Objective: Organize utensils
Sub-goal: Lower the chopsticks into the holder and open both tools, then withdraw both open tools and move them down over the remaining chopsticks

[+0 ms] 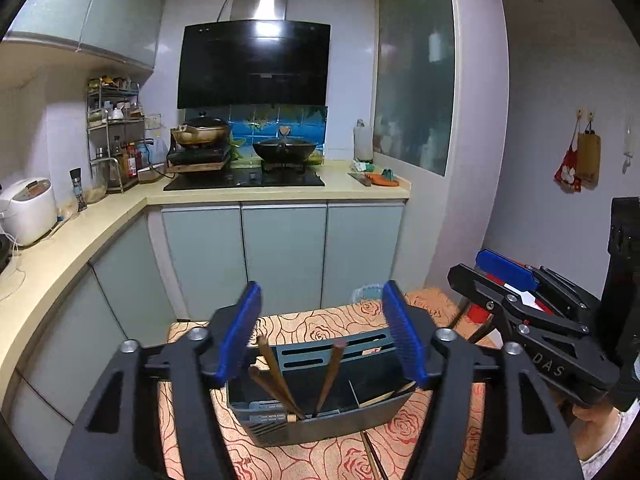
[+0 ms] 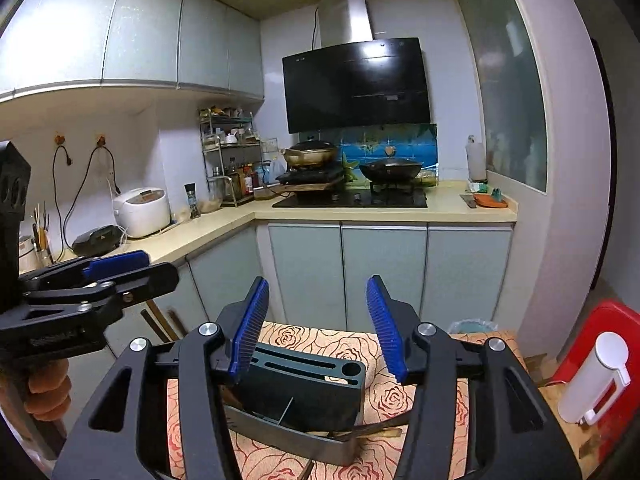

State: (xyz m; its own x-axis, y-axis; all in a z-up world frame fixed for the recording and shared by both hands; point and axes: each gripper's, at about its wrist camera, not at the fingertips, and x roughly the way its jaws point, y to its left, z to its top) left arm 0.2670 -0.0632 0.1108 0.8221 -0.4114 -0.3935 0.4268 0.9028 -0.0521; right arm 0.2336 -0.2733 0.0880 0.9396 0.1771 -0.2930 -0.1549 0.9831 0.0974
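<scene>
A: What does the left wrist view show?

B: The left gripper (image 1: pixel 322 332) has its blue fingers (image 1: pixel 239 334) spread, with nothing between the pads. Just below them a grey holder (image 1: pixel 320 412) stands on a desk (image 1: pixel 416 428) covered in a rose-print cloth. Brown chopsticks (image 1: pixel 276 380) lean upright in its front compartments. One more chopstick (image 1: pixel 370 456) lies on the cloth just in front of the holder. The right gripper (image 1: pixel 516 280) sits at the right edge, seen side-on.

A: And the right wrist view?

B: The right gripper (image 2: pixel 318 328) is also spread and empty, above the same holder (image 2: pixel 304 400). A chopstick (image 2: pixel 372 430) rests slanted across the holder's near right corner, partly out. The left gripper (image 2: pixel 116 264) shows at the left, held by a hand (image 2: pixel 46 392).

A: What could go wrong?

B: I think the slanted chopstick could slide off onto the cloth if nudged. The two grippers are near each other, so they might collide. Pushing the light holder's rim could tip it and spill the chopsticks.
</scene>
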